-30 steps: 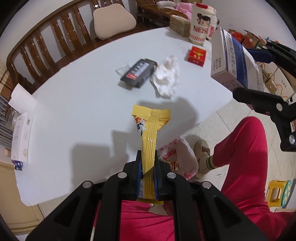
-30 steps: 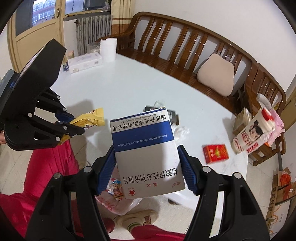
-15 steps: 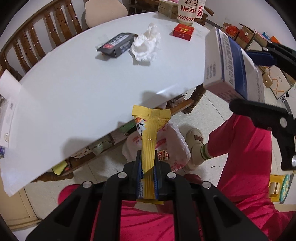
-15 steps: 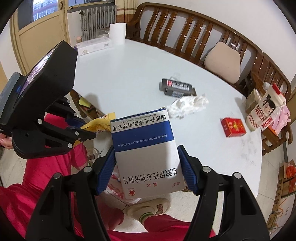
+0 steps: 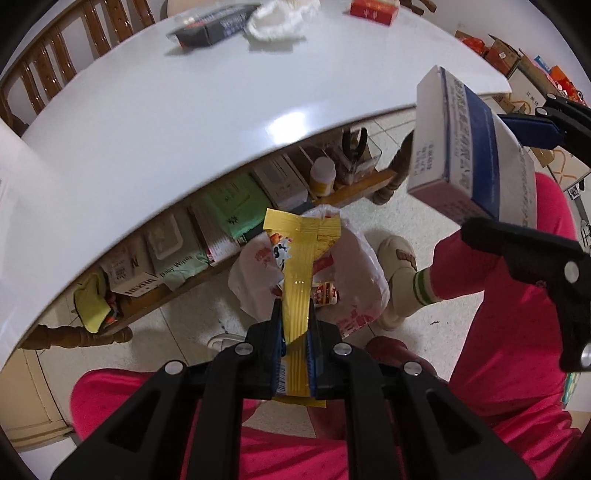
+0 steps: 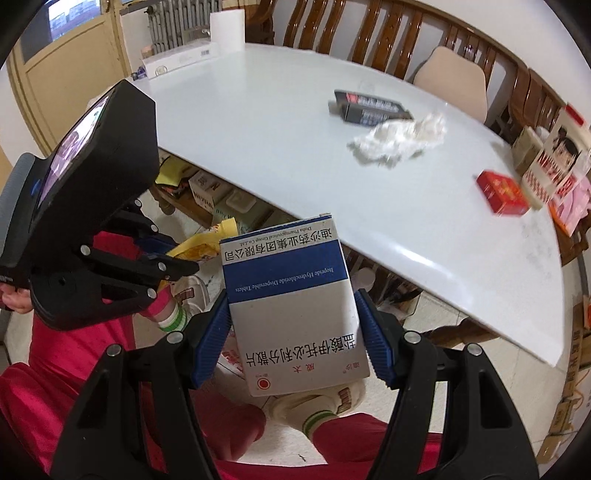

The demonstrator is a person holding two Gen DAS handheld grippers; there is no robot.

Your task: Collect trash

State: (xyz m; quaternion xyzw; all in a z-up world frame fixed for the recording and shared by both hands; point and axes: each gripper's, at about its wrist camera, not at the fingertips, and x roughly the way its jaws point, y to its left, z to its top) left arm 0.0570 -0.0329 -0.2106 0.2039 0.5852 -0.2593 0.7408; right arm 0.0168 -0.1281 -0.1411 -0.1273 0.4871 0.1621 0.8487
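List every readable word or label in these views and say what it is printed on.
"Itopride Hydrochloride Dispersible Tablets": medicine box, held by the right gripper.
"Baby Wipes": green pack under the table.
Yellow wrapper, black box, red box: print too blurred.

A home dining room: white table [image 6: 280, 147], carved wooden bench [image 6: 388, 40], radiator [image 6: 177, 26], household clutter underneath

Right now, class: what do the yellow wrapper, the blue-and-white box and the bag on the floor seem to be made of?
Yellow wrapper: glossy plastic film or foil, by its shine and ribbed seam.
Box: matte printed cardboard, with crisp folded edges.
Bag: thin, crinkled, translucent plastic.
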